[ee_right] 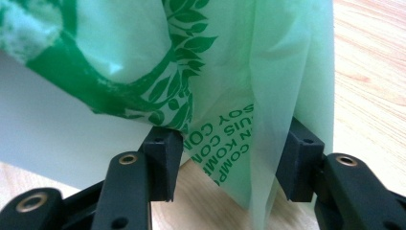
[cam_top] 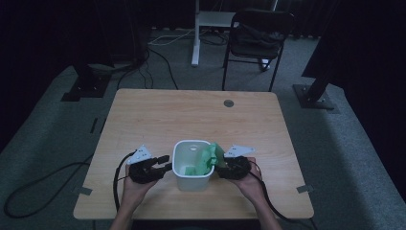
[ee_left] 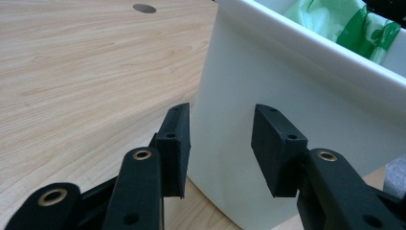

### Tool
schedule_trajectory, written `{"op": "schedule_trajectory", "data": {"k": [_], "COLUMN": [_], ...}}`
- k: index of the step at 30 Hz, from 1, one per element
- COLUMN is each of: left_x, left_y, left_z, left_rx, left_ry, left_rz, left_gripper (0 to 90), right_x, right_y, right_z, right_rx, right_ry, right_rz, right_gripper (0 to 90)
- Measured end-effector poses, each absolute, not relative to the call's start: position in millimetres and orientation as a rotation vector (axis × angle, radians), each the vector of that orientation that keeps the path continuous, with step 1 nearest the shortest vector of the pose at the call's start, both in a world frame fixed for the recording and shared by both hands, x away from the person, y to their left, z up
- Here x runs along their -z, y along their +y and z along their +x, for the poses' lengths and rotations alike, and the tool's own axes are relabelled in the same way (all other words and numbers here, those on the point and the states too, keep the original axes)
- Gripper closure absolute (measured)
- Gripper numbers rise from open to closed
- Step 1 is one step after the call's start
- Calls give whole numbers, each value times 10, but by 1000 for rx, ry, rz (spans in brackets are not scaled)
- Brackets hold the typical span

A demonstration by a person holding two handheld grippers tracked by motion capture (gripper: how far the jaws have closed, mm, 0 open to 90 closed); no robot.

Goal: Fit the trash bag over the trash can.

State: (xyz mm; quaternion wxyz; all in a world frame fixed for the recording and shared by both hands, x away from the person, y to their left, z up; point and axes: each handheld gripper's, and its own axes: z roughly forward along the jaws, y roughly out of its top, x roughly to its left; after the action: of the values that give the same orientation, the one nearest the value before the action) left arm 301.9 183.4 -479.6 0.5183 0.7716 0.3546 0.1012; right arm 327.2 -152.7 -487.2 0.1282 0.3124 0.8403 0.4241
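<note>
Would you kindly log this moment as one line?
left gripper: open, beside white bin | right gripper: open around green bag edge | bag partly inside bin, draped over rim | bin on table

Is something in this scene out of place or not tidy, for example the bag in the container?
Yes. The thin green plastic bag sits crumpled in the white plastic bin and spills over the rim on one side only, hanging down beside the right gripper, whose fingers stand open around it. The rest of the rim is bare.
</note>
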Motion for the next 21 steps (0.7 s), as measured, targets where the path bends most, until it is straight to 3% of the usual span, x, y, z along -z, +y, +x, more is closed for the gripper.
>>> {"op": "schedule_trajectory", "data": {"k": [8,13,21], "left_x": [4844,4888,4926], "left_y": [1888,1991,2029], "left_z": [3090,3089,3091], "left_rx": [-237,-248,-264], "left_ry": [894,924,942], "left_rz": [1824,1831,1846], "left_gripper": [559,549,541], "right_x": [4869,4831,4953], "right_y": [-1526,-1792,-2040], "right_z": [3333,3237,3252], "right_rx": [-1245,-1292,-1291], "right_ry": [2472,2441,2428], "right_rz": [891,867,945], "right_gripper": [456,454,541]}}
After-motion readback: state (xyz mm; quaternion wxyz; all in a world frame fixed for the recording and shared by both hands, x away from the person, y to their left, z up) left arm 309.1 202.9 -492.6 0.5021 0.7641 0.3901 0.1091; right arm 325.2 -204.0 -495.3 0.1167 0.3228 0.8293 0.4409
